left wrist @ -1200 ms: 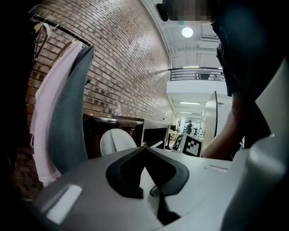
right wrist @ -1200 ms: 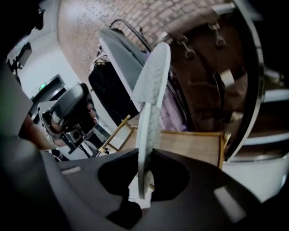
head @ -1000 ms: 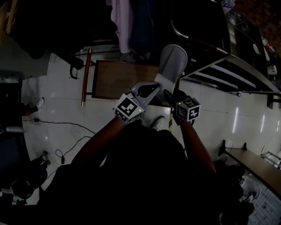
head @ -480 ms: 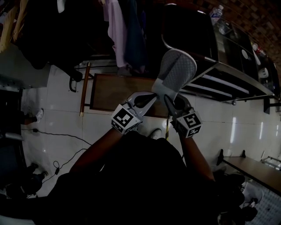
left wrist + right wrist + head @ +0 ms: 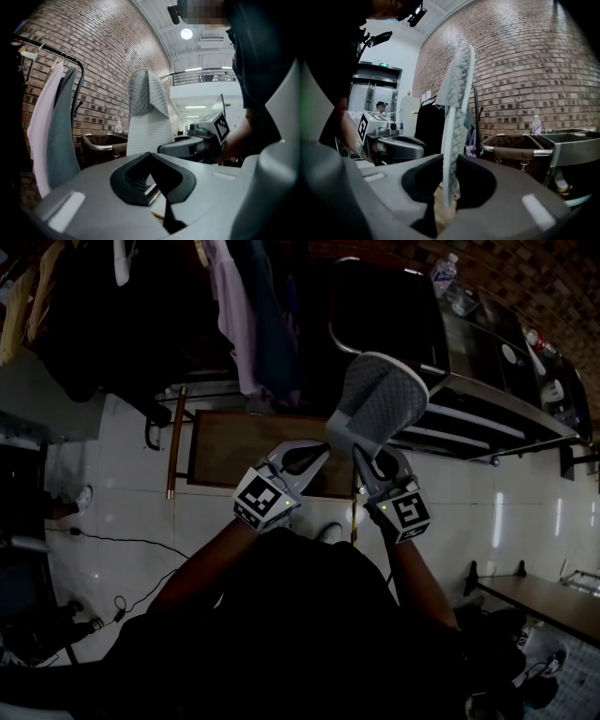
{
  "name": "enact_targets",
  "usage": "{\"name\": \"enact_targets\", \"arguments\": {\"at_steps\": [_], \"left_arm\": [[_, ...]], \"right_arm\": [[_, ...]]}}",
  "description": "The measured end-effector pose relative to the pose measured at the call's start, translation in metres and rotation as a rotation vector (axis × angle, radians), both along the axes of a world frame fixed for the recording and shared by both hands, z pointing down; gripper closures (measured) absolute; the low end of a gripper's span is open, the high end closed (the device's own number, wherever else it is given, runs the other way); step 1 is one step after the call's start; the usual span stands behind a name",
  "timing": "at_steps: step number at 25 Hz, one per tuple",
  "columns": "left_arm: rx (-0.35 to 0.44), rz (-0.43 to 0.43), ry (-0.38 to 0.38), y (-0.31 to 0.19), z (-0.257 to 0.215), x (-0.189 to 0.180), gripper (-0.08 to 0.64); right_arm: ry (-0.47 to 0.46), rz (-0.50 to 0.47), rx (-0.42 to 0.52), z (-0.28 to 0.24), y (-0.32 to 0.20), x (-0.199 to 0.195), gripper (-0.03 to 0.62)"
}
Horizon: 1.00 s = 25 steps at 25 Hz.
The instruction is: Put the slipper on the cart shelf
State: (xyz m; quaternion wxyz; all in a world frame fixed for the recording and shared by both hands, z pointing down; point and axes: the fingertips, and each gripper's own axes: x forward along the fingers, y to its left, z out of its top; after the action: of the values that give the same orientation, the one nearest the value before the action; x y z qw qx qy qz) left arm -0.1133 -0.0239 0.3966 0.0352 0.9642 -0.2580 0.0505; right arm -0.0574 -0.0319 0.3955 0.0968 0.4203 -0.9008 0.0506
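Grey quilted slipper [image 5: 382,397] stands upright, lower end pinched in right claw [image 5: 361,448].

Pink garment [image 5: 228,324] and blue garment [image 5: 274,320] hang side by side on black clothes rail [image 5: 70,63], against brick wall [image 5: 525,61]. Brown rectangular panel [image 5: 242,448] on white tiled floor [image 5: 122,479]; wooden stick [image 5: 175,442] just beside its left edge. Black cable [image 5: 127,542] across tiles, left. Water bottle [image 5: 444,270] upright, top right.

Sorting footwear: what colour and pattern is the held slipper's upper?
The slipper has a grey, diamond-quilted upper; the left gripper view shows it best.
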Motion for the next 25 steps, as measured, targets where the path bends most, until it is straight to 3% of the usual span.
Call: {"name": "enact_targets", "arguments": {"at_steps": [2,6,12,25], "left_arm": [[0.008,-0.009,-0.019,-0.001,0.002,0.001,0.56],[0.001,-0.032,0.047,-0.002,-0.003,-0.001,0.558],[-0.017,-0.031,0.046,-0.002,0.003,0.001,0.558],[-0.018,0.041,0.047,0.0,0.005,0.011,0.558]], "right_arm": [[-0.002,0.003,0.003,-0.001,0.0,0.003,0.528],[0.003,0.001,0.004,0.0,0.001,0.009,0.528],[-0.002,0.009,-0.011,0.003,0.0,0.013,0.528],[0.012,0.052,-0.078,0.019,0.007,0.02,0.528]]}}
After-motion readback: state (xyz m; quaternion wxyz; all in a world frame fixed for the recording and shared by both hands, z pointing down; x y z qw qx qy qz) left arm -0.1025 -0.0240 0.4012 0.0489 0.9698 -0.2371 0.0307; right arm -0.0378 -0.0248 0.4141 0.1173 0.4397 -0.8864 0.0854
